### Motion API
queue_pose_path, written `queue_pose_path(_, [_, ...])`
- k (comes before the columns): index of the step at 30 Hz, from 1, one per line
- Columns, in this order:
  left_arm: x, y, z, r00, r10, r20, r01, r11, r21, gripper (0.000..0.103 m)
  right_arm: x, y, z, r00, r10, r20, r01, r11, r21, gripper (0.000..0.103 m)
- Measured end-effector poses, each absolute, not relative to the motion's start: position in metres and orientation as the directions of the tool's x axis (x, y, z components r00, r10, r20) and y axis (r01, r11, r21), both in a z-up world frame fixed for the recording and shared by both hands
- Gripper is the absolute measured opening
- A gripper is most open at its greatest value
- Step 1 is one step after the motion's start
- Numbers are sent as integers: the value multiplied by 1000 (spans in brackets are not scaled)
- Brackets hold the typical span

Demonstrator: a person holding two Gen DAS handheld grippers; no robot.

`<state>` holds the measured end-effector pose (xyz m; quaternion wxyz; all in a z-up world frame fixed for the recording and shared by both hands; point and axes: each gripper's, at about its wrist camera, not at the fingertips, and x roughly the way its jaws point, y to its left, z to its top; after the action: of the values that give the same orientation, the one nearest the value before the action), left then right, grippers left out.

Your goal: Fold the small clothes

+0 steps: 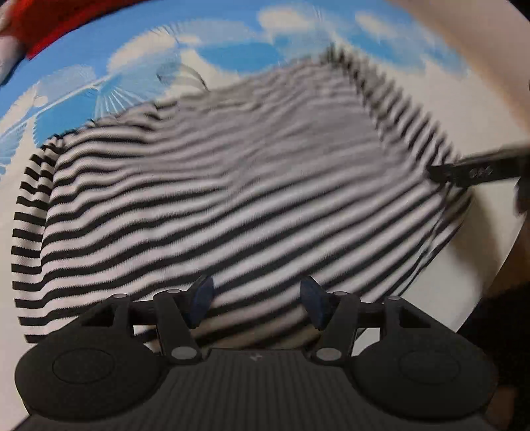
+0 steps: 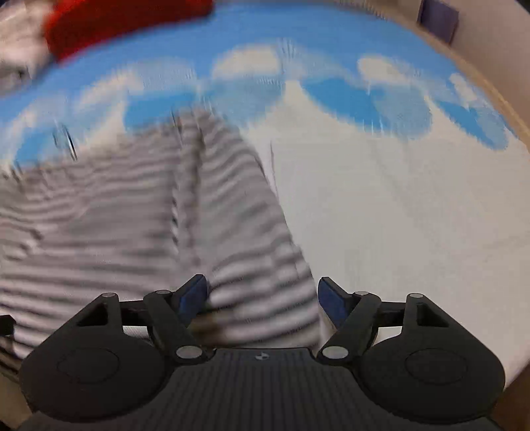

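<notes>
Because the fold needed a flat start, the striped top (image 1: 232,185) lay spread across the middle of the left wrist view, on a white cloth printed with blue shapes (image 1: 232,56). We held our left gripper (image 1: 256,303) at the lower centre of that frame, its jaws apart over the near hem, pads off the fabric as far as we could judge. Our right gripper (image 2: 263,298) sat at the lower centre of its own view, jaws wide, straddling the garment's right-hand edge without pinching it. Its finger also showed at the right edge of the left view. A red item (image 2: 126,23) filled the upper left. Blur smeared the stripes, so we could not make out sleeves, and the near hem was hidden behind the gripper bodies.
</notes>
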<state>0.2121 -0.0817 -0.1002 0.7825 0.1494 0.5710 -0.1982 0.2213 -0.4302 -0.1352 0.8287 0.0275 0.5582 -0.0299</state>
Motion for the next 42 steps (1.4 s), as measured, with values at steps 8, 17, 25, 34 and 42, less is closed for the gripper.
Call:
queue_pose_path(8, [222, -23, -81, 333, -109, -937, 177, 983, -51, 64, 198, -434, -131, 395, -10, -919, 8, 1000, -7, 77])
queue_pose_path(17, [192, 35, -42, 487, -45, -873, 80, 997, -6, 69, 161, -449, -83, 591, -19, -806, 69, 997, 27, 77])
queue_pose_path(25, [131, 62, -10, 660, -3, -751, 106, 990, 89, 85, 114, -449, -51, 728, 25, -685, -8, 1000, 28, 78])
queue_pose_path(34, [88, 72, -22, 695, 112, -710, -8, 989, 149, 84, 111, -456, -50, 729, 50, -682, 5, 997, 79, 78])
queue_pose_path(42, [103, 62, -43, 635, 100, -766, -17, 993, 116, 69, 123, -458, -61, 701, 37, -712, 17, 997, 69, 78])
